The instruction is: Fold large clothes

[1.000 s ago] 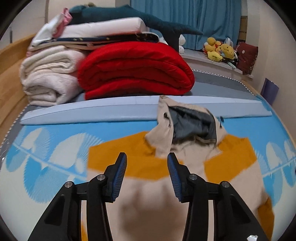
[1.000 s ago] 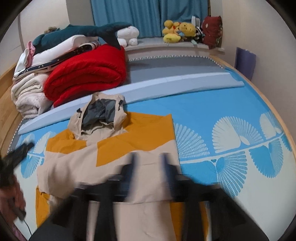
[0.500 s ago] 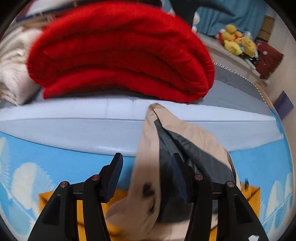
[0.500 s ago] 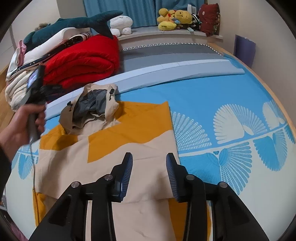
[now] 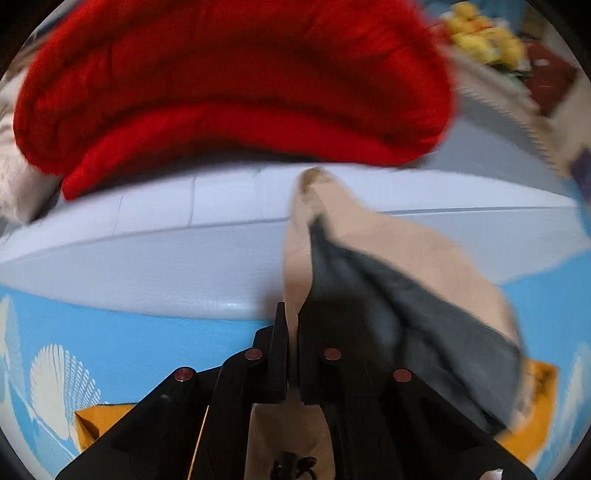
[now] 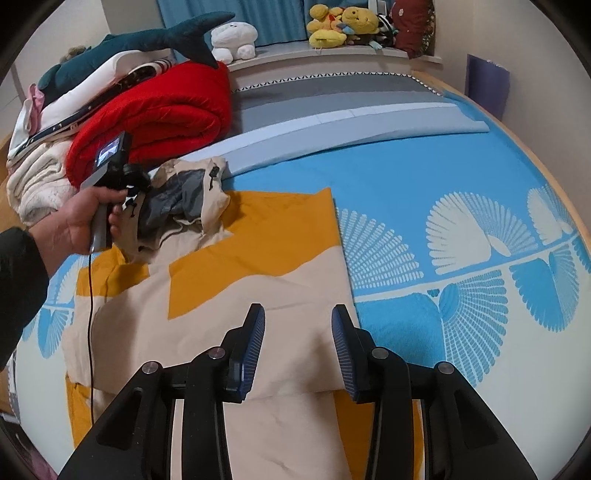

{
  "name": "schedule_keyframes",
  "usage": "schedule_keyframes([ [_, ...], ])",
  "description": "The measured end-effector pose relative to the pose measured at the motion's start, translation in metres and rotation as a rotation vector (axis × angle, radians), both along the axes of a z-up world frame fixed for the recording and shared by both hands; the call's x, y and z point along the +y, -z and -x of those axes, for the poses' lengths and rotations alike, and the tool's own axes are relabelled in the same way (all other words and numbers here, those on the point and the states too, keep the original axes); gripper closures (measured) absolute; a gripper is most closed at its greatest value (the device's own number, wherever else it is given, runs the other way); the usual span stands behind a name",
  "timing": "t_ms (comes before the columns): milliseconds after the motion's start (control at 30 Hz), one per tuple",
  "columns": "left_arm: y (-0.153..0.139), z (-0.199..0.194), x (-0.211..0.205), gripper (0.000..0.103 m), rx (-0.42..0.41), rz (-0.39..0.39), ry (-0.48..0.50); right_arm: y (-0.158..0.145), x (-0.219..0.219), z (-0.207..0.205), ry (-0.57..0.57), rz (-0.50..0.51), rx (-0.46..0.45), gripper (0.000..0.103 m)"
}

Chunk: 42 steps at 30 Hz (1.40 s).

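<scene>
A beige and orange hooded jacket [image 6: 236,295] lies partly folded on the blue bed cover. Its hood [image 6: 192,195], beige outside and grey inside, lies at the far end. My left gripper [image 5: 291,332] is shut on the beige left edge of the hood [image 5: 369,251]. In the right wrist view the left gripper [image 6: 129,192] shows in a hand at the hood. My right gripper [image 6: 297,332] is open and empty above the jacket's folded beige body, near its right edge.
A red folded quilt [image 6: 159,118] and a stack of white blankets [image 6: 37,181] lie behind the hood. A pale grey folded sheet edge [image 6: 332,136] crosses the bed. Plush toys [image 6: 343,22] sit on the far ledge. Blue patterned cover [image 6: 480,240] lies to the right.
My left gripper moved forward to the hood and closed on its left edge. My right gripper stayed open over the jacket body, nearly still.
</scene>
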<state>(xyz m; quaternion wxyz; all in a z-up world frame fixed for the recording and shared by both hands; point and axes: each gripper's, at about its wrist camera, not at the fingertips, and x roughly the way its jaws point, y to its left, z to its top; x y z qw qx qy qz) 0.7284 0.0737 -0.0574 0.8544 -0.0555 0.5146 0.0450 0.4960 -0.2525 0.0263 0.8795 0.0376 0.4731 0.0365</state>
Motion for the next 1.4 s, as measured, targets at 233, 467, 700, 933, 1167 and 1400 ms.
schedule_keyframes([
  [233,-0.097,0.195,-0.071,0.102,-0.329,-0.124,0.411,-0.02,-0.002,0.004,0.017,-0.052,-0.041,0.064],
  [467,-0.021,0.409,-0.09,0.09,-0.088,-0.256,0.663,-0.043,0.001,0.014,0.02,-0.123,-0.112,0.064],
  [700,-0.049,0.426,-0.021,0.089,-0.035,0.114,0.164,-0.038,0.021,0.017,-0.026,-0.222,-0.095,0.062],
  [933,0.008,0.376,0.023,0.083,0.062,0.453,-0.137,0.015,0.043,0.009,-0.081,-0.343,0.093,0.061],
  [1167,0.055,0.358,0.028,0.066,0.172,0.694,-0.231,0.072,0.055,-0.004,-0.054,-0.349,0.228,0.06],
  [1400,0.082,0.362,0.012,0.093,0.246,0.741,-0.26,0.116,0.059,-0.021,-0.047,-0.4,0.309,0.061],
])
